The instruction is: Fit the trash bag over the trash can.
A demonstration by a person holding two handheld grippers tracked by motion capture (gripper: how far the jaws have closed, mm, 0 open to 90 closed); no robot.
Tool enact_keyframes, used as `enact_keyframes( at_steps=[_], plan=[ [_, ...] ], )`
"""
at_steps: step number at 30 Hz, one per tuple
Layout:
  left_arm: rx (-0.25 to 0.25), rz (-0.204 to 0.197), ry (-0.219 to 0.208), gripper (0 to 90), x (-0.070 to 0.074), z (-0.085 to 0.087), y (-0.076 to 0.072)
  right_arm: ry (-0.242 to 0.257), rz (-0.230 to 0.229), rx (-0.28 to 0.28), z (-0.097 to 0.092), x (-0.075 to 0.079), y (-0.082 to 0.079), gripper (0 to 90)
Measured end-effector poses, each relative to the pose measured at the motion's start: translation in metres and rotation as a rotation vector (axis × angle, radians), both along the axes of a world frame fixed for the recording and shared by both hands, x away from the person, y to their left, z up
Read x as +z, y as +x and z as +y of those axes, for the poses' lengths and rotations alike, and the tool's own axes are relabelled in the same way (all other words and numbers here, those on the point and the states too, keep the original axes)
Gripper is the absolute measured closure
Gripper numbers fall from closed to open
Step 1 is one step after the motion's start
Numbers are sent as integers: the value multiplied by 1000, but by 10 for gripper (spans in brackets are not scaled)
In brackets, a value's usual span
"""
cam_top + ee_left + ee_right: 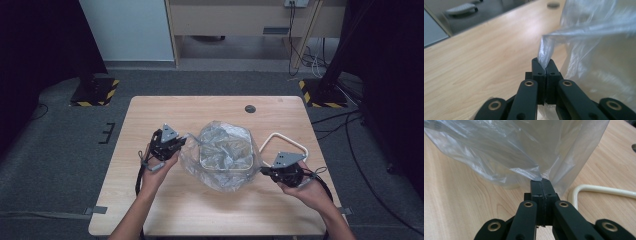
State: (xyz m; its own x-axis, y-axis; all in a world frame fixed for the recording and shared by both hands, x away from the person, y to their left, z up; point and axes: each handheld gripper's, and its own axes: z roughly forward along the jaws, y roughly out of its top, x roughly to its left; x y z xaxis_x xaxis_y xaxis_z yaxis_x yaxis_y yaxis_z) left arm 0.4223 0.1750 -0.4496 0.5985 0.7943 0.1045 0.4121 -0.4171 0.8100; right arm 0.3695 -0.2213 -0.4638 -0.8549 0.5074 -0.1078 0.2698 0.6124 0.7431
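A clear crinkled plastic bag [225, 156] lies mid-table on the light wooden table [150, 210], draped over a square pale container [226, 168]. A cream bent-tube handle [290, 142] lies just right of it; a dark round disc [250, 108] sits well behind. The left gripper [184, 142] pinches the bag's left edge, jaws clamped on film. The right gripper [263, 171] likewise nips the right edge.

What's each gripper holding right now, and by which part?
Both pinch the clear plastic bag: the left gripper on a gathered fold at its left edge, the right gripper on its right edge.
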Motion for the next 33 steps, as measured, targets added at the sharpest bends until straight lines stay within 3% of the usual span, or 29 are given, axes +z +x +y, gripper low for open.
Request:
enact_keyframes(
  at_steps=[2, 12, 23, 33],
  plan=[
    [-10, 11, 22, 890, -6, -3, 1, -15, 3, -3, 1, -4, 2, 900],
    [-36, 73, 35, 896, -22, -3, 2, -94, 37, -17, 6, -23, 9, 900],
    [-65, 110, 50, 897, -35, -2, -5, -108, 53, -44, 5, -28, 13, 900],
    [-58, 118, 44, 897, -42, 4, -7, -131, 69, -62, 3, -36, 16, 900]
  ],
)
